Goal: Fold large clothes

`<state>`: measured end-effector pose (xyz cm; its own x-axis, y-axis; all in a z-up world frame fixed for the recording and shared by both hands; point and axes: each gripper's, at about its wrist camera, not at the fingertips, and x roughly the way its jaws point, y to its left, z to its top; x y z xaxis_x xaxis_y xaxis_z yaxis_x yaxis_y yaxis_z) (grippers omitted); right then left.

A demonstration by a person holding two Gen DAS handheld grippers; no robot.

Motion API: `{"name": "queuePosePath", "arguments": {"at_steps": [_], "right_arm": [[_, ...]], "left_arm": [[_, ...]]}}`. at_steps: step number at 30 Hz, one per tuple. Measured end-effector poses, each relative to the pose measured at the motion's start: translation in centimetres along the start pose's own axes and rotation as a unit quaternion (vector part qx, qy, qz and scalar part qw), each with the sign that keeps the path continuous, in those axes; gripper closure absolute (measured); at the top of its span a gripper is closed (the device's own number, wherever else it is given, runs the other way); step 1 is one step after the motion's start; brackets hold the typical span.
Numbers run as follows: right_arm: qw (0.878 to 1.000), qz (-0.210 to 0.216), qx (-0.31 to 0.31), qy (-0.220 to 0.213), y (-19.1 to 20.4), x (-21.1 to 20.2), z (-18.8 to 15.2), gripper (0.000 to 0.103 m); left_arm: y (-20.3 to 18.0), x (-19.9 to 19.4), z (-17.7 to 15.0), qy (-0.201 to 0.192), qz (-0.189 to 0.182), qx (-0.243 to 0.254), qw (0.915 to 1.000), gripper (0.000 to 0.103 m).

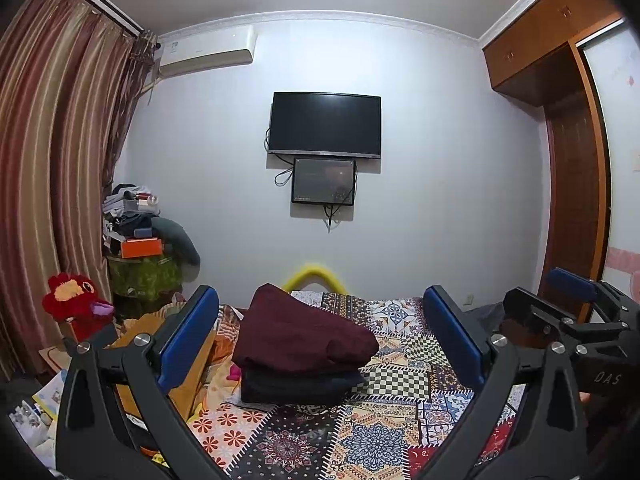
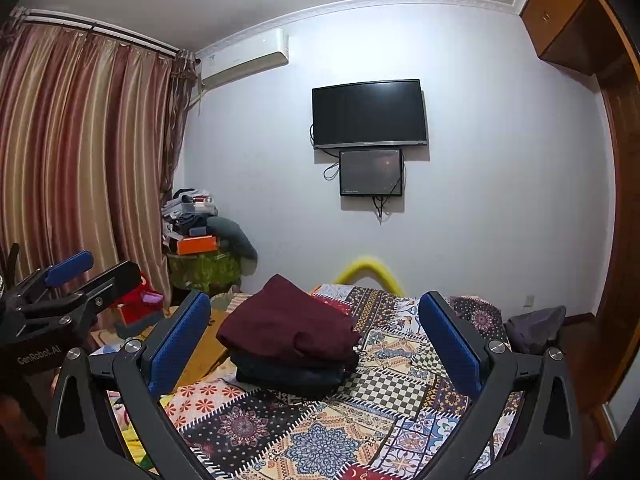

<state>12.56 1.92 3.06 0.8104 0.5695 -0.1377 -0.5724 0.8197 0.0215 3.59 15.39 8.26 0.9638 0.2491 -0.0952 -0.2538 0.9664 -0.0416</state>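
In the left wrist view, the left gripper hangs above the patterned bedspread with its blue-padded jaws spread wide and nothing between them. Straight ahead on the bedspread lies a folded maroon garment, resting on top of a folded dark garment; the two make a small stack. The right gripper shows at the right edge, beside the stack and clear of it.

In the right wrist view, the right gripper also stands with jaws wide apart and empty, facing the same stack: the maroon garment over the dark garment, on the bedspread. The left gripper appears at the left edge, away from the stack. A grey heap of cloth lies past the far right side of the bedspread.

Judging by this, both pieces look folded and stacked, so a fold seems just finished. The next move likely calls for finding another unfolded garment, perhaps the grey heap, and spreading it flat beside the stack.
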Motion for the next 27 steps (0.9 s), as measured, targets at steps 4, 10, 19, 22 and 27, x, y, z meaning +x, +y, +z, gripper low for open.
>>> {"name": "queuePosePath", "arguments": {"at_steps": [4,10,19,22,27], "right_arm": [[1.000,0.000,0.001,0.000,0.0,-0.1,0.1,0.000],[1.000,0.000,0.004,0.003,-0.2,0.0,0.0,0.000],[1.000,0.001,0.010,0.008,-0.4,0.1,-0.1,0.000],[1.000,0.000,0.009,0.007,-0.4,0.1,-0.1,0.000],[1.000,-0.001,0.008,0.006,-0.4,0.1,-0.1,0.000]], "left_arm": [[0.0,0.1,-0.1,0.001,-0.002,0.000,1.0000,0.000],[0.1,0.3,-0.1,0.003,-0.002,-0.001,1.0000,0.000],[0.2,0.7,-0.5,0.010,-0.004,-0.003,0.9999,0.000],[0.4,0.8,-0.5,0.011,-0.009,-0.006,0.9999,0.000],[0.5,1.0,-0.6,0.017,-0.016,-0.008,0.9997,0.000]]}}
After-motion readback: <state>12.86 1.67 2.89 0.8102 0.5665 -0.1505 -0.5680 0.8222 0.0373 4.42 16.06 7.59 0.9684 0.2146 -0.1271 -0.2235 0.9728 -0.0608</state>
